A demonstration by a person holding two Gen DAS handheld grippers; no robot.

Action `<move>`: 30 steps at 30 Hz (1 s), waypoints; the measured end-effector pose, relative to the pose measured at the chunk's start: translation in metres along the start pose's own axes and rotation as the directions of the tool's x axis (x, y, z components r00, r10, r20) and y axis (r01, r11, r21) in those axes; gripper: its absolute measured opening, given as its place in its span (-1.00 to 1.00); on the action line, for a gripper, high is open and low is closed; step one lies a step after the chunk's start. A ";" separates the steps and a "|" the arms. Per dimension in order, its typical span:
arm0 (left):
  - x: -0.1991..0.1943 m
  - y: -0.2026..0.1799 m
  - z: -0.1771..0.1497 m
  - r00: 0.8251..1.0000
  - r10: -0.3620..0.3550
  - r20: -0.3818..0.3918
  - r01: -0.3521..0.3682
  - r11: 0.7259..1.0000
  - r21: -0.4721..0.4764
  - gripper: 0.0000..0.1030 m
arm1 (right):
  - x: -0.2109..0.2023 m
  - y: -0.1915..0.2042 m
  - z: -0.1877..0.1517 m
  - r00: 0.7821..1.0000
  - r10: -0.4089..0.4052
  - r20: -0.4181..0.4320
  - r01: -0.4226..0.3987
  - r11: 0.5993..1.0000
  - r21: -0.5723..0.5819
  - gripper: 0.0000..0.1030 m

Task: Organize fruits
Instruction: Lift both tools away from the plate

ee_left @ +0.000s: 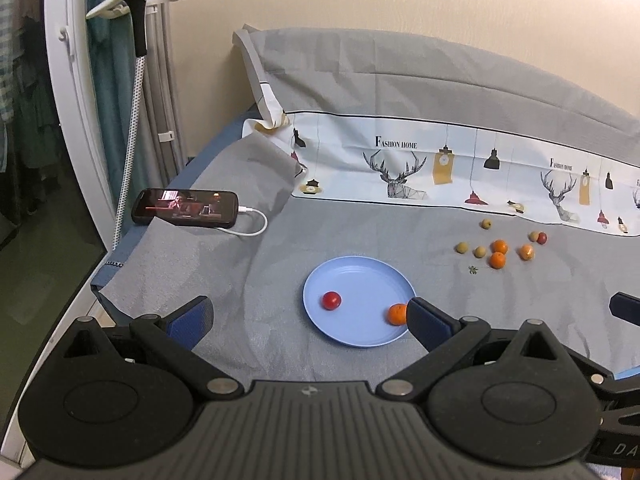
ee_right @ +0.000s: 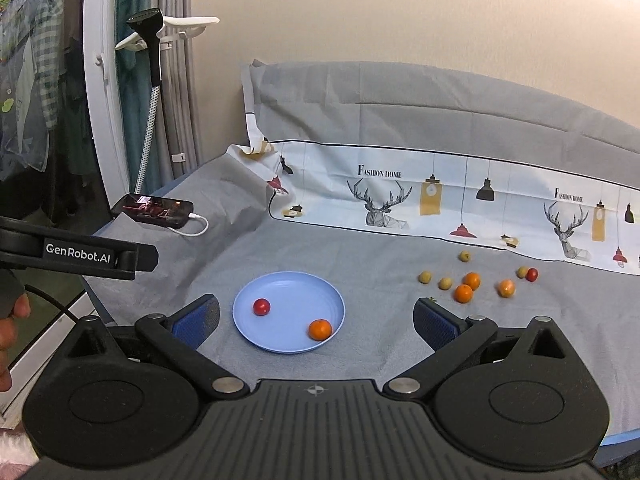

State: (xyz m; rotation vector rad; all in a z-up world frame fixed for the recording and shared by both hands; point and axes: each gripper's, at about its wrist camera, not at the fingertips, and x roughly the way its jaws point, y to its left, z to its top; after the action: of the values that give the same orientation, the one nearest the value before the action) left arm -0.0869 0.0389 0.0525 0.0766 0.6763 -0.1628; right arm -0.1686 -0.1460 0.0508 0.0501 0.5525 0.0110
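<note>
A light blue plate (ee_left: 360,276) (ee_right: 292,292) lies on the grey bed cover, holding a small red fruit (ee_left: 331,300) (ee_right: 261,306) and an orange (ee_left: 397,314) (ee_right: 320,329). Further right on the cover lies a loose group of fruits: oranges (ee_left: 499,253) (ee_right: 468,286), yellow-green fruits (ee_left: 461,247) (ee_right: 425,277) and a red one (ee_left: 541,237) (ee_right: 531,274). My left gripper (ee_left: 310,316) hangs open above the plate's near side, nothing between its fingers. My right gripper (ee_right: 316,320) is open too, above the plate, holding nothing.
A phone (ee_left: 186,207) (ee_right: 154,210) with a lit screen and white cable lies at the bed's left edge. A patterned white sheet (ee_left: 440,164) borders the back. A garment steamer (ee_left: 134,12) stands left. A person's hand (ee_right: 10,320) holds the left gripper's body.
</note>
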 end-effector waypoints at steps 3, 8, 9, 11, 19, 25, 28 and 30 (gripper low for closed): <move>0.001 0.004 -0.001 1.000 -0.008 0.001 0.008 1.000 -0.008 0.99 | -0.001 0.005 0.000 1.000 -0.003 -0.002 0.003 1.000 -0.017 0.99; 0.003 0.006 -0.001 1.000 -0.013 0.002 0.013 1.000 -0.023 0.99 | 0.002 0.009 0.000 1.000 0.003 -0.018 -0.003 0.999 -0.043 0.99; 0.004 0.005 0.000 1.000 -0.013 0.000 0.013 1.000 -0.024 0.99 | 0.003 0.010 0.000 1.000 0.004 -0.022 -0.005 0.999 -0.047 0.99; 0.006 0.004 0.000 1.000 -0.013 -0.007 0.013 1.000 -0.018 0.99 | 0.006 0.007 0.000 1.000 0.005 -0.030 -0.007 0.999 -0.046 0.99; 0.026 -0.011 0.005 0.999 0.011 -0.053 -0.009 1.000 0.030 0.99 | 0.023 -0.010 -0.006 0.997 0.021 -0.068 -0.021 1.000 0.010 0.99; 0.054 -0.028 0.015 0.994 0.018 -0.108 -0.012 0.998 0.059 0.99 | 0.044 -0.034 -0.012 0.993 0.027 -0.111 -0.017 0.996 0.091 0.99; 0.074 -0.040 0.023 0.990 0.014 -0.140 -0.004 0.997 0.073 0.99 | 0.057 -0.050 -0.016 0.990 0.023 -0.137 -0.003 0.989 0.147 0.99; 0.089 -0.049 0.029 0.984 0.000 -0.176 0.014 0.997 0.075 0.99 | 0.067 -0.063 -0.019 0.988 0.016 -0.152 0.013 0.982 0.186 0.99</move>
State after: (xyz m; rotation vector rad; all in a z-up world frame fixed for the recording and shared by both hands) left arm -0.0090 -0.0244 0.0182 0.1630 0.8472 -0.1899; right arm -0.1220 -0.2062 -0.0040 0.2342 0.7065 -0.0360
